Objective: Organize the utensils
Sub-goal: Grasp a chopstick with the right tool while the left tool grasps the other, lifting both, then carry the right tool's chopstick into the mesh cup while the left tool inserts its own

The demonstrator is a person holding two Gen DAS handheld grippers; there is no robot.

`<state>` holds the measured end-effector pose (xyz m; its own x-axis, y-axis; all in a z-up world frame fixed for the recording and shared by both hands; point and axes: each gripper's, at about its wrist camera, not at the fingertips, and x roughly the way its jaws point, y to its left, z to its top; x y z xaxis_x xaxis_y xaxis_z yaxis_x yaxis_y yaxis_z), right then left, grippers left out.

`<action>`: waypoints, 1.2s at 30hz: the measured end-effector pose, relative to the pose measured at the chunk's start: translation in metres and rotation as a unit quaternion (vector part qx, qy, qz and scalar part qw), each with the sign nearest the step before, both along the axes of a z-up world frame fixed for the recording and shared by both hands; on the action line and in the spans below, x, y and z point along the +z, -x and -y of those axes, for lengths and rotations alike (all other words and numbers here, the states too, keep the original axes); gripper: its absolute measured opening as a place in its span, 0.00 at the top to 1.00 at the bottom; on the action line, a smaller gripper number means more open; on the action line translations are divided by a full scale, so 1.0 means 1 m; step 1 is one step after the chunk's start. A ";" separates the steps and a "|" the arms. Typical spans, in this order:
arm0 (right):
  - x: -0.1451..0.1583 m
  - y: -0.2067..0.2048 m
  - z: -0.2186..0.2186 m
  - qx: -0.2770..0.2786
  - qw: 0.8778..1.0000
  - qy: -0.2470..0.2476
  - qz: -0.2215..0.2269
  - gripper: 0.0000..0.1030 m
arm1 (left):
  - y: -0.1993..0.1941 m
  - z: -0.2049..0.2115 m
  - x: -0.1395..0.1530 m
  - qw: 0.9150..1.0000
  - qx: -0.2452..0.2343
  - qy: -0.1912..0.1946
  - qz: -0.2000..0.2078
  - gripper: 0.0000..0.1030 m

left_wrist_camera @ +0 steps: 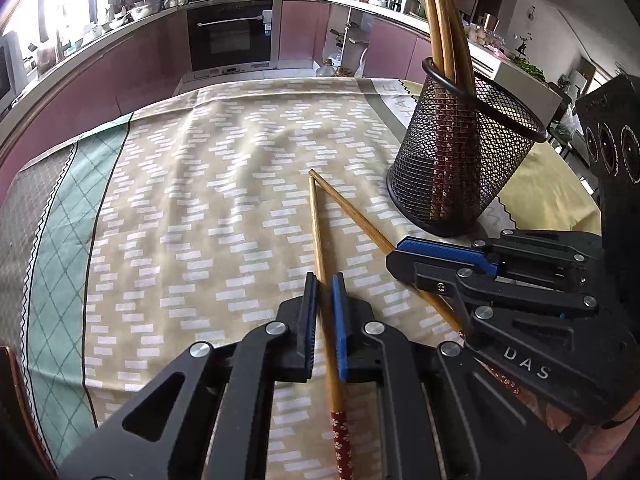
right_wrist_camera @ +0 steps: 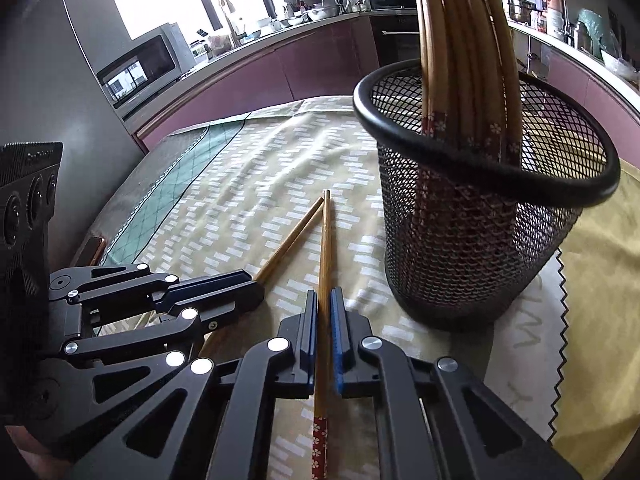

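Two wooden chopsticks with red flowered ends lie on the tablecloth, tips meeting in a V. My left gripper is shut on one chopstick. My right gripper is shut on the other chopstick. In the left wrist view the right gripper comes in from the right over its chopstick. In the right wrist view the left gripper comes in from the left over its chopstick. A black mesh holder with several chopsticks stands to the right; it also shows in the right wrist view.
A patterned beige and green tablecloth covers the table. Kitchen counters, an oven and a microwave run along the back. A yellow cloth lies under the holder's right side.
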<state>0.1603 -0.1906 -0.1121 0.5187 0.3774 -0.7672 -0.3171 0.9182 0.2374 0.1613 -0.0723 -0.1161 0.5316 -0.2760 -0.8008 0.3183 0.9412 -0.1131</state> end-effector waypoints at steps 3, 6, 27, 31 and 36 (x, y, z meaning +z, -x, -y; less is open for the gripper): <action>0.002 0.004 0.005 0.000 1.000 -0.006 0.001 0.94 | 0.003 -0.001 0.002 1.000 0.003 0.006 0.002 0.92; 0.008 0.010 0.012 0.000 1.000 -0.015 0.008 0.95 | 0.006 -0.002 0.006 1.000 0.004 0.007 0.007 0.93; 0.050 0.051 0.030 0.035 0.995 -0.069 0.067 0.94 | 0.041 -0.011 0.049 0.998 -0.008 0.045 0.043 0.93; 0.051 0.054 0.033 0.035 0.994 -0.075 0.068 0.94 | 0.045 -0.014 0.055 0.997 -0.008 0.055 0.045 0.93; 0.056 0.055 0.035 0.034 0.993 -0.083 0.075 0.94 | 0.049 -0.015 0.062 0.997 -0.011 0.063 0.050 0.93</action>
<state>0.1049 -0.2259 -0.0556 0.5908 0.5303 -0.6080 -0.4206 0.8456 0.3287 0.1128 -0.0573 -0.0545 0.5994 -0.3844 -0.7022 0.3550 0.9138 -0.1972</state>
